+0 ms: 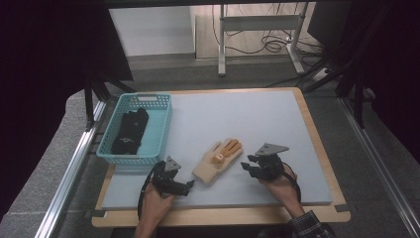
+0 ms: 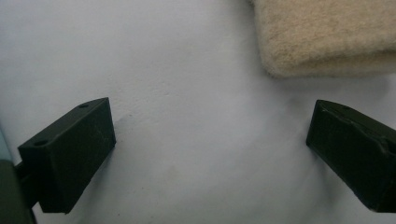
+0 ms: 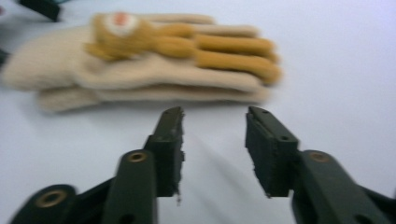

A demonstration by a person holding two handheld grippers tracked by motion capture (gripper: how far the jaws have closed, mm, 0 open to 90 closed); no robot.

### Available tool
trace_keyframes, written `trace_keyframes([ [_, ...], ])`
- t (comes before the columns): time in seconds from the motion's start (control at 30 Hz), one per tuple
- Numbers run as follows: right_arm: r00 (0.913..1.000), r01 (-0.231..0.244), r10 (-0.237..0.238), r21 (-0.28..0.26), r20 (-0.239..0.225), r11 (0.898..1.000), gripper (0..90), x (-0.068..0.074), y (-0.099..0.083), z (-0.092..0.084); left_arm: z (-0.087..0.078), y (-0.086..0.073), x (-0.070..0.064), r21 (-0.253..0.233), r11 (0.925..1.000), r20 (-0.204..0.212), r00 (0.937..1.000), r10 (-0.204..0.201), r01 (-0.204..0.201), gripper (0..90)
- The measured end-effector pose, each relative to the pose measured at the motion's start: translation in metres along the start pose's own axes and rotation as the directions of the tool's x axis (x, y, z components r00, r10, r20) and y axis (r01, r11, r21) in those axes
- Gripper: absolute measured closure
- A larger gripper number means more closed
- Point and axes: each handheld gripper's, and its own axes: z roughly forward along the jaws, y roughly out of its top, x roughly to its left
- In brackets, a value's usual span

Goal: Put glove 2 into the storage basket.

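Cream and mustard knitted glove pair (image 1: 218, 159) lying stacked on the pale grey counter (image 1: 257, 124), between left gripper (image 1: 189, 184) and right gripper (image 1: 246, 163), both agape and empty, near a turquoise plastic basket (image 1: 159, 130).

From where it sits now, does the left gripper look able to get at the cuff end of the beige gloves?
Probably yes. The left gripper is open, with bare mat between its jaws, and the cuff of the beige gloves lies just ahead and a little to one side. Nothing stands between them; the right gripper sits off the far side.

Cream gloves (image 3: 140, 60) blurred; cuff (image 2: 327, 37) cut off at the frame edge
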Motion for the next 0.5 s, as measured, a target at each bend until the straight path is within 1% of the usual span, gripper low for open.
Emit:
trace_keyframes([
  [0.1,0.9992,-0.008,0.008,-0.006,0.038,1.000,46.1,-0.012,-0.006,-0.008,0.000,0.000,0.000,0.001,1.0000,0.001,1.0000,0.000,0.000,1.2],
  [0.2,0.9978,-0.014,0.013,0.009,0.065,1.000,38.0,-0.024,-0.011,-0.013,0.000,0.000,0.000,0.001,1.0000,0.001,1.0000,0.000,0.000,1.2],
  [0.33,0.9934,-0.042,0.040,0.022,0.108,0.999,28.4,-0.037,-0.021,-0.021,0.000,0.000,0.000,0.001,1.0000,0.001,1.0000,0.000,0.000,1.1],
  [0.4,0.9920,-0.054,0.052,0.020,0.115,0.998,24.8,-0.043,-0.026,-0.022,0.000,0.000,0.000,0.002,1.0000,0.001,1.0000,0.000,0.000,1.2],
  [0.5,0.9907,-0.068,0.062,0.047,0.121,0.997,20.1,-0.050,-0.035,-0.022,0.000,0.000,0.000,0.002,1.0000,0.001,1.0000,0.000,0.000,1.1],
])
